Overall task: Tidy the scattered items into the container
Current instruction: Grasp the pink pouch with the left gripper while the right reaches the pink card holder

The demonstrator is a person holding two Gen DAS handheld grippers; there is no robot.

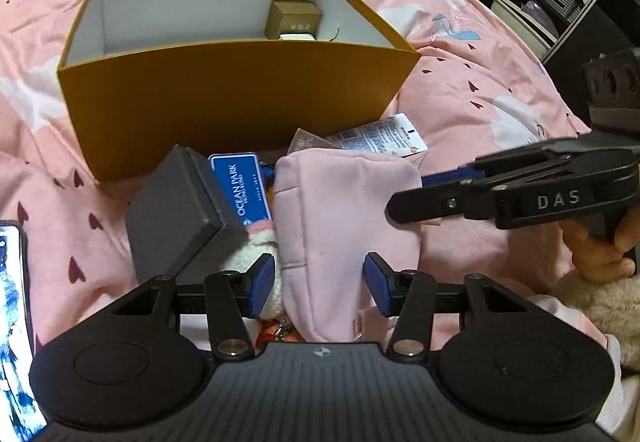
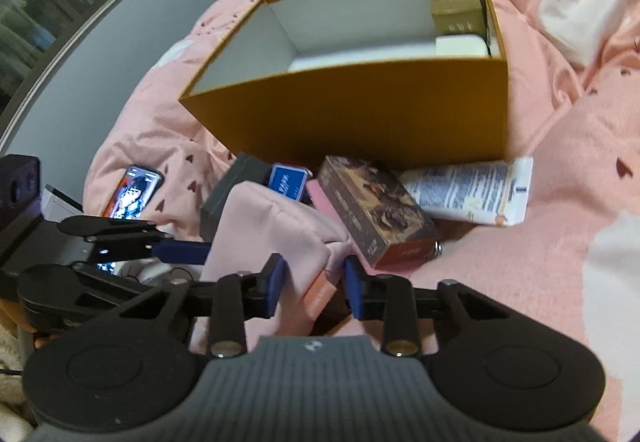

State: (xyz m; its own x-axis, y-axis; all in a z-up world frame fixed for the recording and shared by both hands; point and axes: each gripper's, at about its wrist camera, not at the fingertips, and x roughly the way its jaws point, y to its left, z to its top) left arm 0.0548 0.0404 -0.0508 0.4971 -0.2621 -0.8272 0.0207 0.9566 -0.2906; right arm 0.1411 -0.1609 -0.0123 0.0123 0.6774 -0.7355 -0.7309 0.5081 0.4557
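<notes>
Where clutter (image 2: 372, 209) crowds orange box (image 1: 224, 101), pink pouch (image 1: 344, 209) (frontmost)

One orange box (image 1: 224, 101) stands on the bed, with two things inside at its far right: one small brown box (image 1: 294, 19) and one white block (image 1: 297, 37). Near the orange box lie one pink pouch (image 1: 344, 217), one grey box (image 1: 176, 209), one blue tag (image 1: 240, 187), one printed tube (image 2: 472, 193), one brown picture box (image 2: 376, 209) and one fluffy white toy (image 1: 262, 242). One phone (image 2: 134, 191) lies far left.
</notes>
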